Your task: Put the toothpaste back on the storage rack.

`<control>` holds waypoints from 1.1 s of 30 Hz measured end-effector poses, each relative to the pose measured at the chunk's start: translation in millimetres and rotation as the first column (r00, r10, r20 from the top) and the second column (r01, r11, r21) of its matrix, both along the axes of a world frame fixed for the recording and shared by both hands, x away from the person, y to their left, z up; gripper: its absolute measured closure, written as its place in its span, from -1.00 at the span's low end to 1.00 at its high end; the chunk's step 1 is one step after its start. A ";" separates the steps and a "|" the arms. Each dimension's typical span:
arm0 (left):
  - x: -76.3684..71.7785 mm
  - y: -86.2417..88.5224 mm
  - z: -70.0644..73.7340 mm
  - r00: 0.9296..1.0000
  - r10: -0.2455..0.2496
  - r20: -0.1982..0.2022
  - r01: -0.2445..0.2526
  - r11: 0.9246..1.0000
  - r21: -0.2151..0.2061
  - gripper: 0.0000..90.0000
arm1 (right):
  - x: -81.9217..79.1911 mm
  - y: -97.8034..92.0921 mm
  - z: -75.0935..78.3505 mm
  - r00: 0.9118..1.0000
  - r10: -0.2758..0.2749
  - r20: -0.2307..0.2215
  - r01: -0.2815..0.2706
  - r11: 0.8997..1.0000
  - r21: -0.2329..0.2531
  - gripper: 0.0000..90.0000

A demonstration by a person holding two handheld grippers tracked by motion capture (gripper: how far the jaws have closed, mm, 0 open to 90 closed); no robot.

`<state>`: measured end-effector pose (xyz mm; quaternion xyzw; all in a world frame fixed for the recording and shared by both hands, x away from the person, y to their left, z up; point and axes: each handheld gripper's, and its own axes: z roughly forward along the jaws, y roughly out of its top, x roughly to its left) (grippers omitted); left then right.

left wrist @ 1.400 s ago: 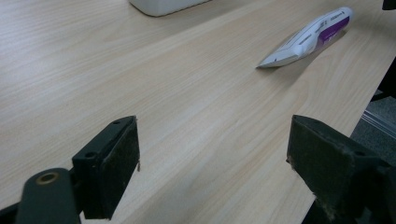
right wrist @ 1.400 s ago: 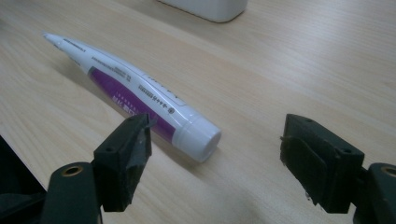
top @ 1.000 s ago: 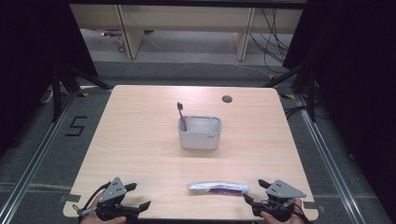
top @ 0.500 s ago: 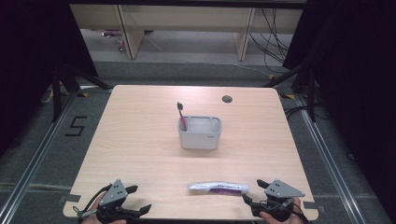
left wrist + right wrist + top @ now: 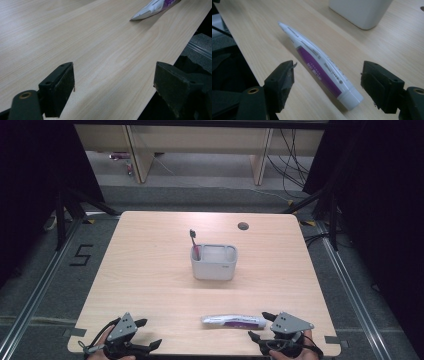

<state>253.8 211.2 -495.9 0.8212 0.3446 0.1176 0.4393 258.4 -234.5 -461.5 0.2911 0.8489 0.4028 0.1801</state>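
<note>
A white and purple toothpaste tube point(image 5: 234, 321) lies flat near the table's front edge, its cap end toward my right gripper point(image 5: 256, 325). That gripper is open just right of the tube; in the right gripper view the tube point(image 5: 320, 64) lies between and beyond the spread jaws, untouched. My left gripper point(image 5: 149, 333) rests open at the front left corner, pointing right, with bare wood between its jaws and the tube's flat tail point(image 5: 155, 8) far ahead. A grey cup holder point(image 5: 214, 262) stands mid-table with a dark-handled toothbrush point(image 5: 194, 244) upright in its left compartment.
The light wooden table point(image 5: 150, 270) has a round cable hole point(image 5: 243, 226) at the back right. The holder's white wall point(image 5: 362, 11) rises beyond the tube. Past the table stand shelf legs, floor cables and dark curtains on both sides.
The left gripper has slid slightly back toward the front edge. The right gripper, tube and holder stay where they were.
</note>
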 end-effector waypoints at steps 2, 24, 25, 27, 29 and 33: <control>-0.1 0.4 0.1 1.000 0.004 -0.002 -0.004 1.000 0.004 -0.63 | 3.1 5.0 2.2 1.000 0.031 -0.004 -0.031 0.999 -0.024 -0.34; -1.9 0.0 1.8 1.000 0.011 -0.002 -0.011 1.000 0.019 -0.63 | 34.3 41.5 0.7 0.987 0.140 -0.082 -0.152 0.974 -0.169 -0.22; -1.7 -0.5 1.3 1.000 0.010 -0.005 -0.010 1.000 0.005 -0.63 | 35.5 42.4 0.6 0.986 0.141 -0.085 -0.154 0.972 -0.177 -0.22; -1.4 -0.3 1.1 1.000 0.007 -0.004 -0.007 1.000 0.002 -0.63 | 37.8 44.2 0.0 0.986 0.138 -0.092 -0.153 0.971 -0.183 -0.22; -1.6 0.1 1.5 1.000 0.009 0.001 -0.009 1.000 0.019 -0.63 | 39.9 45.7 -1.1 0.984 0.146 -0.101 -0.163 0.968 -0.190 -0.22; -1.8 -0.6 1.2 1.000 0.005 -0.003 -0.005 1.000 0.013 -0.63 | 43.7 48.1 -3.0 0.981 0.149 -0.125 -0.173 0.963 -0.207 -0.22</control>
